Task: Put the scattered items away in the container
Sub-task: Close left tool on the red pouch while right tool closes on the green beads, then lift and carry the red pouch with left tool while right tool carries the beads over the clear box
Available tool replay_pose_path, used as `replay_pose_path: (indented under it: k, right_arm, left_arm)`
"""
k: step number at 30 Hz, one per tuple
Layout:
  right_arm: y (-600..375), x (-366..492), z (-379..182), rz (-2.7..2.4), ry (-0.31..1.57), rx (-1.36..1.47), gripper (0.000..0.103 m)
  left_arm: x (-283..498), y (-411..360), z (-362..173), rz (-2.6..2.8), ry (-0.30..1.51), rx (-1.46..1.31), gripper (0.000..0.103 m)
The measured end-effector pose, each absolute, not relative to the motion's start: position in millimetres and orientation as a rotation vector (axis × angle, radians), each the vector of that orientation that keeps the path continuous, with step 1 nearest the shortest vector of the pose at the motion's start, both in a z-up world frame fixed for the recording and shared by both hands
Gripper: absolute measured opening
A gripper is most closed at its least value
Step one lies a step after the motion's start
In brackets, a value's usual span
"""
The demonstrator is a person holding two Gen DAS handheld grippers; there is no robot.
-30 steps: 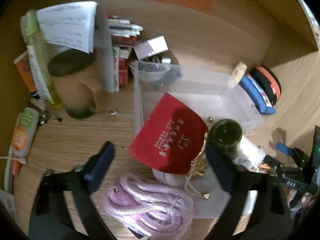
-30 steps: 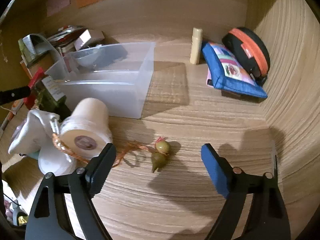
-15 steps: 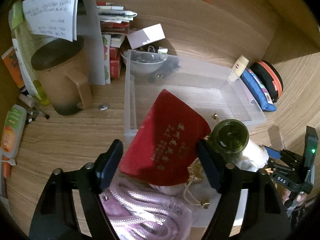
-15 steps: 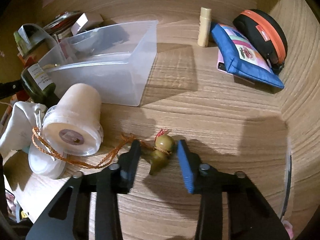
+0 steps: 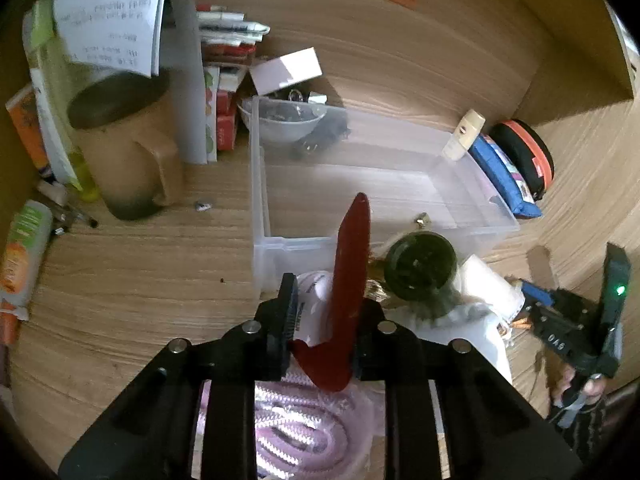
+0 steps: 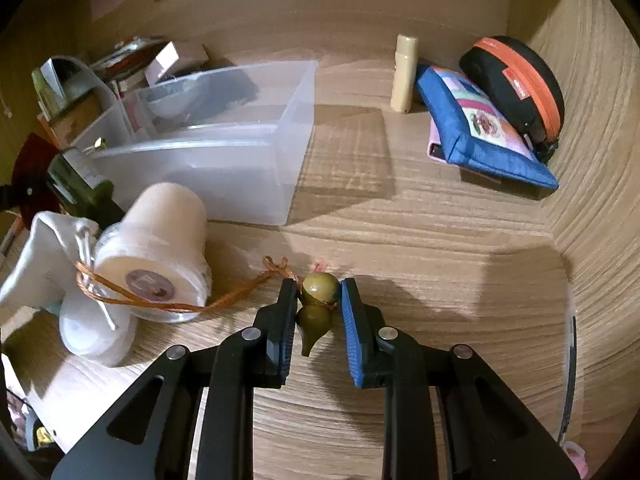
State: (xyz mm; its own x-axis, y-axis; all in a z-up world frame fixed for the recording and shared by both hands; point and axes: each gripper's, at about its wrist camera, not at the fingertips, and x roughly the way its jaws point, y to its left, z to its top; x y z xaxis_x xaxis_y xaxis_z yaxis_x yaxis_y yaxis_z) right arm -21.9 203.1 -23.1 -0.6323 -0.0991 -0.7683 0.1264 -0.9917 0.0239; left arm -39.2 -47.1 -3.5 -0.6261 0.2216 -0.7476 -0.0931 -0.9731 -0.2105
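Observation:
A clear plastic bin (image 5: 260, 200) stands on the wooden surface, seen from the side in the right wrist view (image 6: 240, 168). My left gripper (image 5: 326, 300) is closing on a red pouch (image 5: 352, 248). The pouch is pinched between the pads and stands folded on edge before the bin's near wall. My right gripper (image 6: 319, 292) is closing on an olive gourd charm (image 6: 314, 322), with the pads against its upper bulb. The charm's orange cord (image 6: 224, 300) runs left around a white roll (image 6: 160, 240). A dark green bottle (image 5: 420, 268) and a pink rope (image 5: 304, 432) lie near the left gripper.
A tan mug (image 5: 128, 160), papers and boxes crowd the back left. A bowl (image 5: 284, 120) sits at the bin's far corner. A beige tube (image 6: 405, 72), a blue pouch (image 6: 480, 132) and a black-and-orange case (image 6: 516, 80) lie at the back right, by the side wall.
Both pairs of jaws have closed from wide open. The left jaws have squeezed the flat red pouch into an upright fold. The right jaws have come in against the gourd charm.

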Motion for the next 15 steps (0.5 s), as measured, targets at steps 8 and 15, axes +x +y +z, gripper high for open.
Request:
replay_pose_path:
  k: [8, 15]
  right_arm:
    - [200.2, -15.7, -3.1, -2.771, 0.043, 1.188, 0.02]
    - [192.9, -13.4, 25.8, -2.805, 0.049, 1.062, 0.02]
  left_arm:
    - [-23.3, -44.2, 8.8, 2.72, -0.176, -1.198, 0.013]
    - [-14.9, -47.6, 30.3, 2.797, -0.149, -1.11, 0.012]
